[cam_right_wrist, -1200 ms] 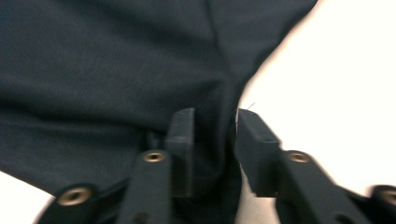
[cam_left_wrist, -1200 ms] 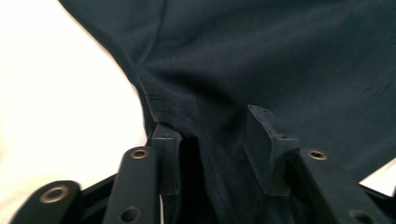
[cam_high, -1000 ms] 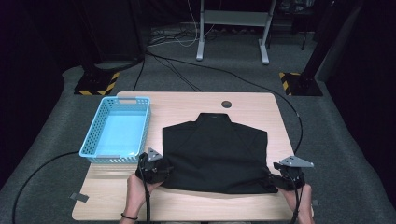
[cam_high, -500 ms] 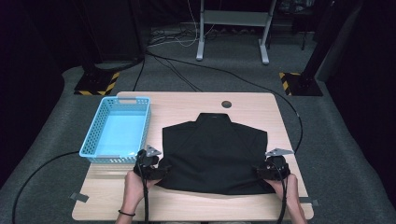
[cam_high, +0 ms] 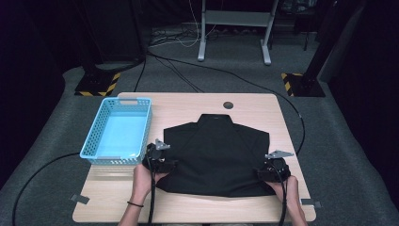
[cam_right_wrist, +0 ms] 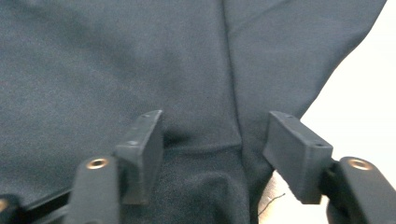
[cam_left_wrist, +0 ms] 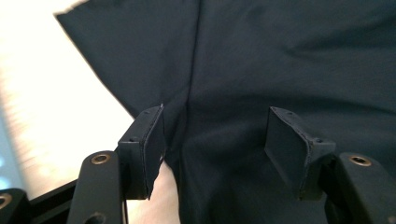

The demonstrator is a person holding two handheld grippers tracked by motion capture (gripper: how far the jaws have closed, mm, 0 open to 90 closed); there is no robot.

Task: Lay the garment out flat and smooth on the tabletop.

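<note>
At the shirt's (cam_high: 216,153) near corners, both your grippers, left (cam_high: 165,165) and right (cam_high: 263,173), have moved inward, fingers open astride the side seams, ready to pinch

This looks like a dark test room or lab, not a home. Beyond the left gripper (cam_high: 160,160) and right gripper (cam_high: 273,170) stand black poles on yellow-and-black striped bases (cam_high: 97,84), a grey metal stand (cam_high: 234,28), and long black cables (cam_high: 197,75) on grey carpet (cam_high: 357,155).
</note>
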